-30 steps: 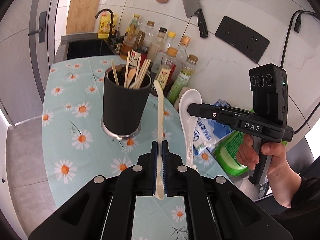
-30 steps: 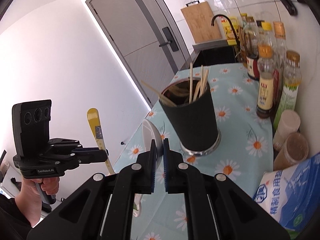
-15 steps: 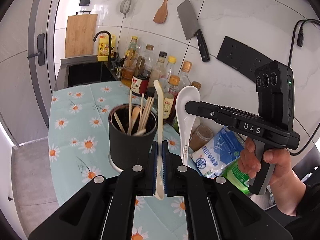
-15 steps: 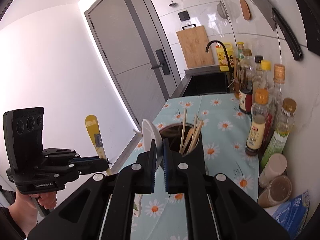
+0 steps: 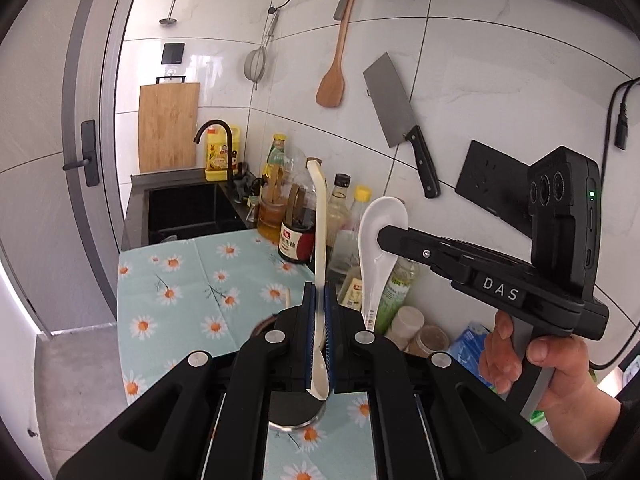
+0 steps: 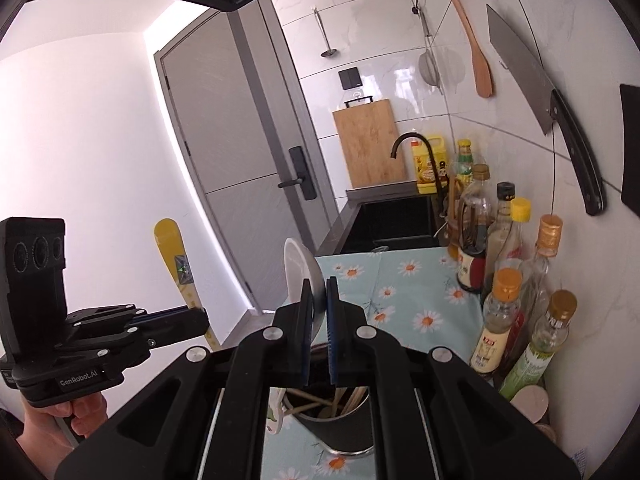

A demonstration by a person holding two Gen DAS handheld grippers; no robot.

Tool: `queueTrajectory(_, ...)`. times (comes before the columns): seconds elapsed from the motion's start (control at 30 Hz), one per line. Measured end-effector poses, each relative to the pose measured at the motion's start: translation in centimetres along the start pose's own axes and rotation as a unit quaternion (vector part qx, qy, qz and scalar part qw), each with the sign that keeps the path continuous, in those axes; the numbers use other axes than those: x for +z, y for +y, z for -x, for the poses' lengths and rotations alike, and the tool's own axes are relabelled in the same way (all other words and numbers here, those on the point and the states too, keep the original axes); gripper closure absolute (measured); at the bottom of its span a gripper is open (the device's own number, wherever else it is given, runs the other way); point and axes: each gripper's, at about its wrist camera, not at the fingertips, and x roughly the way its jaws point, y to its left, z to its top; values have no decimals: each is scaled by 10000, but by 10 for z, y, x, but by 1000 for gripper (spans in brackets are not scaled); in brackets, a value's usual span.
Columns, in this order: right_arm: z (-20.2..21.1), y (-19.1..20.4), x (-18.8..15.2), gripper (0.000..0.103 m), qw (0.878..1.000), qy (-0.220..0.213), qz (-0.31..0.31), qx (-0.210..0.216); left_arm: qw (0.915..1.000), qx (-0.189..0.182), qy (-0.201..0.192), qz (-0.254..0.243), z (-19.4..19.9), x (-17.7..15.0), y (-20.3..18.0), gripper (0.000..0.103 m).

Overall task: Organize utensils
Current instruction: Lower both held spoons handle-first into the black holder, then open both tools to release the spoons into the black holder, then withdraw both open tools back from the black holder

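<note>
The daisy-print tabletop (image 5: 180, 304) is largely hidden behind the gripper bodies low in both views. The black utensil holder (image 6: 340, 428) shows only partly at the bottom centre of the right wrist view, chopsticks inside, its base cut off. The left gripper (image 5: 319, 332) has its fingers pinching a cream flat spoon (image 5: 320, 240), long axis upright, tip toward mid-frame. The right gripper (image 6: 319, 320) has its fingers clamped on a white ceramic spoon (image 6: 300, 272), bowl uppermost; its handle is hidden.

A cleaver (image 5: 394, 114), spatula (image 5: 333, 80) and strainer (image 5: 256, 65) hang on the wall; bottles (image 6: 516, 280) line the daisy-cloth surface (image 5: 192, 288).
</note>
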Motion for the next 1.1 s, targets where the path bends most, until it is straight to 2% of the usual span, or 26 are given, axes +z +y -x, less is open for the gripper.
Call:
queueTrajectory(0.23, -32, -5, -5, 95, 9995, 118, 161, -255, 10000, -36, 53, 66, -31, 2, 14, 99)
queueTrajectory(0.67, -85, -37, -35, 94, 9967, 687, -263, -329, 9959, -62, 744, 516, -84, -24, 38, 98)
queueTrajectory(0.7, -85, -38, -35, 86, 9963, 719, -336, -322, 9950, -81, 823, 557, -86, -24, 39, 96)
queueTrajectory(0.77, -82, -42, -35, 67, 9961, 675, -523, -219, 9951, 77, 790, 595, -83, -24, 39, 76)
queueTrajectory(0.8, -80, -42, -34, 67, 9961, 655, -572, -148, 9952, 77, 776, 596, -82, -23, 39, 64)
queueTrajectory(1.1, -43, -27, -30, 67, 9983, 410, -383, -142, 9964, 133, 592, 592, -56, -23, 32, 64)
